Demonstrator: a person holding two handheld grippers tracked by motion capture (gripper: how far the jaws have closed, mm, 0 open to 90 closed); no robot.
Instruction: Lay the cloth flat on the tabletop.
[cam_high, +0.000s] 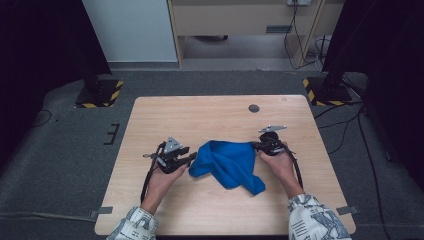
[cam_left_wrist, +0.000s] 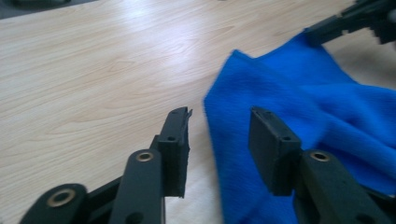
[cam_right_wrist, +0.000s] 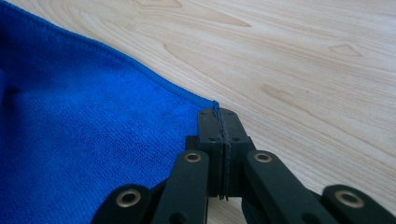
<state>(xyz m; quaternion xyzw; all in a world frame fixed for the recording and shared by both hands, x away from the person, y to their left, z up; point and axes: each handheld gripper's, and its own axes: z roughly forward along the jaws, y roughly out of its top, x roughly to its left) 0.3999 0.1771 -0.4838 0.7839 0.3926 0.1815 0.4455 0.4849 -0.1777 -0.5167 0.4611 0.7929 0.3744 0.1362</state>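
Pinching a corner of the blue cloth (cam_right_wrist: 84, 140) – right gripper (cam_right_wrist: 218, 116), left gripper (cam_left_wrist: 219, 135) spread, cloth edge between, on wooden table (cam_high: 200, 115).

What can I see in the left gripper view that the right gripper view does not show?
Left gripper view: the left gripper, jaws apart and pressing nothing, and far off the right gripper's jaws at the cloth's corner. Right gripper view: the right gripper up close, shut on the cloth's corner. Both: the blue cloth and the wooden table.

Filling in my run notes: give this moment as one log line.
right tool: shut on blue cloth corner | left tool: open, cloth edge between jaws, not pinched | cloth: crumpled on table
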